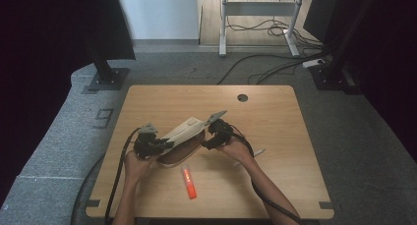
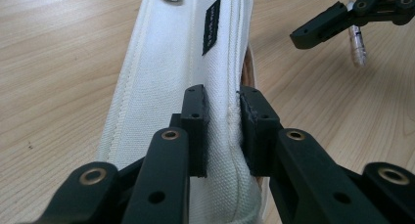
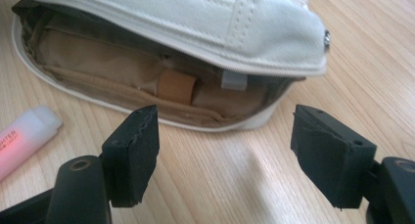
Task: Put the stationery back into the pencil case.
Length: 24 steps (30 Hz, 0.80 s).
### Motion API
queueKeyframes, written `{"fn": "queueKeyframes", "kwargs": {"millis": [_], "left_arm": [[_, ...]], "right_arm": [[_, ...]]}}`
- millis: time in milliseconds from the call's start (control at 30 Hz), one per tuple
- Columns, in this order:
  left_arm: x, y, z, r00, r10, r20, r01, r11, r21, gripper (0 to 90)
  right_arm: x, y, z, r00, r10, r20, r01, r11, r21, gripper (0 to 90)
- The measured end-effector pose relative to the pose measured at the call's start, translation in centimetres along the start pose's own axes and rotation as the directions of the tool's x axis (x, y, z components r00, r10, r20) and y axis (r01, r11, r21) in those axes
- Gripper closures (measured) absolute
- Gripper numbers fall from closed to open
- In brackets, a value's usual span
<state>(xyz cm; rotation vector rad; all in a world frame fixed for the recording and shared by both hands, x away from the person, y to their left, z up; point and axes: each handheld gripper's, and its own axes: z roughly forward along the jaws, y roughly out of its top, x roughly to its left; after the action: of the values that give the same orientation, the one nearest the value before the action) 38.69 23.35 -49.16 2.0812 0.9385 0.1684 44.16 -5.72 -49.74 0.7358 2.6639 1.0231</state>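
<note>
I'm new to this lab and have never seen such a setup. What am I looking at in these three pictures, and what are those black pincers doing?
A person sits at a wooden table with a hand-held tool in each hand; each tool ends in a two-jawed black claw. The high view looks down from above. The other two pictures come from small cameras riding on each claw, looking along its jaws.

The left claw is shut on the upper flap of a white fabric pouch, holding it raised so the tan lining shows. The right claw is open, with nothing between its jaws, just in front of the pouch's opening.

Also on the table are an orange highlighter near the front and a small silvery pen beyond the right claw.
</note>
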Motion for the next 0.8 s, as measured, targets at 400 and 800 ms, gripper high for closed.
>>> {"fn": "queueKeyframes", "kwargs": {"millis": [400,800], "left_arm": [[0.1,-0.1,0.0,1.0,-0.005,0.007,0.005,1.0,-0.003,74.6],[0.2,-0.1,0.0,0.9998,-0.013,0.013,0.013,0.9999,-0.005,74.4]], "right_arm": [[-0.7,-1.4,-2.0,0.9998,0.021,0.008,-0.021,1.0,-0.022,26.1],[-1.5,-3.2,-3.9,0.9985,0.052,0.014,-0.052,0.998,-0.039,26.2]]}}
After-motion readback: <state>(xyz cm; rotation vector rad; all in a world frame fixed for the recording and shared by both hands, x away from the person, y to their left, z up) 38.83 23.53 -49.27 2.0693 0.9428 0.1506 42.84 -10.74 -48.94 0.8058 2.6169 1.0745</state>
